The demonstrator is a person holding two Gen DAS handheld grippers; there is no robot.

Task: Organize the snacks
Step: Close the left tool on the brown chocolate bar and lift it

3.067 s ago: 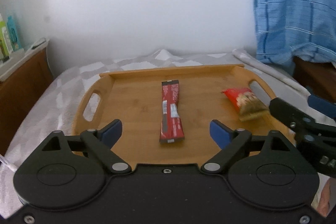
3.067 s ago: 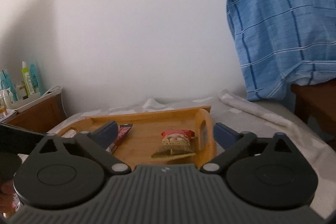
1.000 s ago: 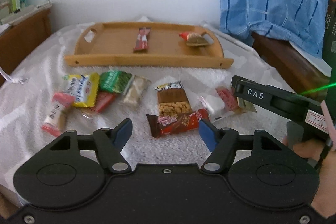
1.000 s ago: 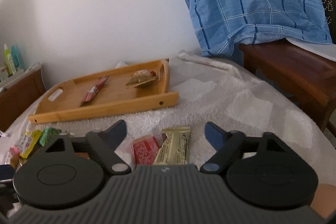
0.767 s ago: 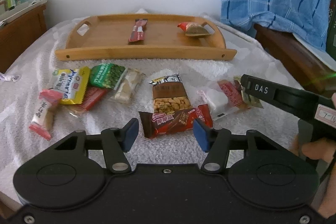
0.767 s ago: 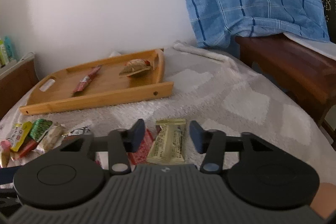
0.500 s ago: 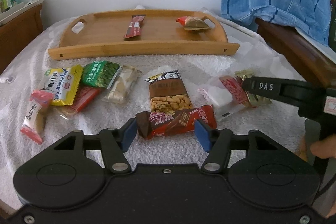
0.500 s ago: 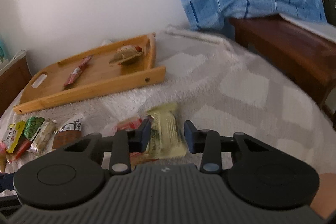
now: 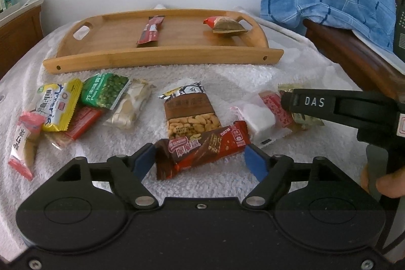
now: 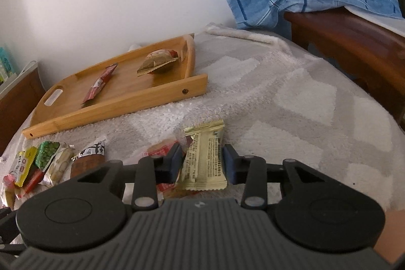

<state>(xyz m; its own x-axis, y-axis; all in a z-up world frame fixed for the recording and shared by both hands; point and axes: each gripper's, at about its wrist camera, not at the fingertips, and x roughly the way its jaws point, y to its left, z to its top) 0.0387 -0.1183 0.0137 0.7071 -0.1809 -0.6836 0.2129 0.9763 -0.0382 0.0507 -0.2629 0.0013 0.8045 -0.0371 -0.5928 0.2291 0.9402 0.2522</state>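
Plainly, in the left wrist view, the left claw (image 9: pixel 198 160) hangs low over the towel-covered bed (image 9: pixel 227 75) with its jaws opening around a red-brown wafer bar (image 9: pixel 202 147); the bar lies slantwise between the blue pads, which do not press on it, so nothing is held yet. Widening makes sense, since the bar lies crosswise and is longer than a narrow gap would take. Close behind it sits a peanut packet (image 9: pixel 189 115), nearly touching the bar's far edge, and a white sachet (image 9: pixel 260 120) crowds its right end, so room for the pads is tight there. Further left lies a loose cluster: a yellow packet (image 9: pixel 57 105), a green pea packet (image 9: pixel 105 91) and a pale bar (image 9: pixel 131 103). The wooden tray (image 9: pixel 162 58) stands well apart at the back, holding only a red stick packet (image 9: pixel 151 30) and a tan pouch (image 9: pixel 227 25), with bare wood between them for more. The right claw (image 9: pixel 291 103) reaches in from the right, over the sachet's edge.

Next, in the right wrist view, the right claw (image 10: pixel 201 163) is closing on a gold packet (image 10: pixel 205 156), its pads at both long edges; the packet seems pinched and perhaps slightly lifted, though the angle leaves that unsure. The tray (image 10: pixel 121 103) lies ahead to the left across open towel, its low front rim the one edge to clear. A dark wooden frame (image 10: pixel 354 42) borders the bed on the right.
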